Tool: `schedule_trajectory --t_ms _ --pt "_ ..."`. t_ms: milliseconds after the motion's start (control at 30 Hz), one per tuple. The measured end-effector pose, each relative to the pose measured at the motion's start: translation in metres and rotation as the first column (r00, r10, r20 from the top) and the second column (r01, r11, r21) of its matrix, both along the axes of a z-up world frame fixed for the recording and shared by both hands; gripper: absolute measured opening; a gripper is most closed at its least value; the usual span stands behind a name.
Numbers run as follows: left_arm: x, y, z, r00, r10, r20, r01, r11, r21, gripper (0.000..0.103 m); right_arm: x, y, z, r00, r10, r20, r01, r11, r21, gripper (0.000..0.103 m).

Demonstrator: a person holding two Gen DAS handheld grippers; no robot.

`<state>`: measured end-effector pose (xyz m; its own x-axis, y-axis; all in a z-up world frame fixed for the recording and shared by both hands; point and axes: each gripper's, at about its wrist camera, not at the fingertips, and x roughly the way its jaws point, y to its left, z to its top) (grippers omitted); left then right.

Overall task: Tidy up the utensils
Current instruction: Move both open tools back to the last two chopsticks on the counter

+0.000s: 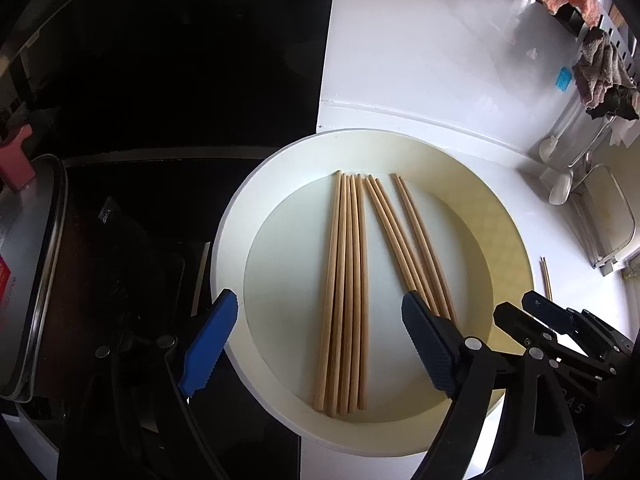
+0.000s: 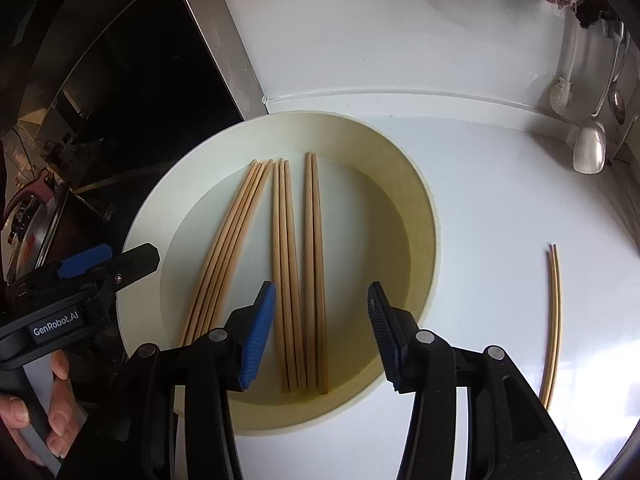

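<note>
My left gripper hangs released over the bundle of 5 tan wooden chopsticks in the round cream plate; my right gripper, also released, straddles 5 more. Closing crookedly could scatter these slim, rollable sticks.

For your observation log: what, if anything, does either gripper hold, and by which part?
Nothing. The left gripper and right gripper are both open above the chopsticks in the plate.
</note>
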<state>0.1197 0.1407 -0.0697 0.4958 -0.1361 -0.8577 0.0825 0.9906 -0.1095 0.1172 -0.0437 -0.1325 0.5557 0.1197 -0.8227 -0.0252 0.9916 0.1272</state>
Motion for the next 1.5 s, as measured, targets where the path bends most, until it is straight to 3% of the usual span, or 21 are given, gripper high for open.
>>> schedule_trajectory --t_ms 467,767,1133,1500 --pt "-0.042 -0.038 0.016 0.999 -0.033 0.032 0.033 0.999 0.002 0.088 -0.065 -0.051 0.015 0.997 -0.063 0.036 0.063 0.998 0.006 0.054" --pt "-0.07 -0.089 0.021 0.994 -0.088 0.062 0.088 0.996 -0.008 0.09 -0.114 -0.118 0.021 0.986 -0.143 0.084 0.145 0.989 -0.019 0.059" --pt "-0.102 -0.164 0.014 0.982 -0.148 0.117 0.15 0.989 -0.001 0.094 -0.152 -0.196 -0.016 0.977 -0.205 0.059 0.209 0.975 -0.076 0.059" --pt "-0.108 -0.198 -0.005 0.971 -0.13 0.2 0.123 0.991 0.044 0.095 -0.138 -0.214 -0.061 0.981 -0.162 0.11 0.174 0.978 -0.111 0.059"
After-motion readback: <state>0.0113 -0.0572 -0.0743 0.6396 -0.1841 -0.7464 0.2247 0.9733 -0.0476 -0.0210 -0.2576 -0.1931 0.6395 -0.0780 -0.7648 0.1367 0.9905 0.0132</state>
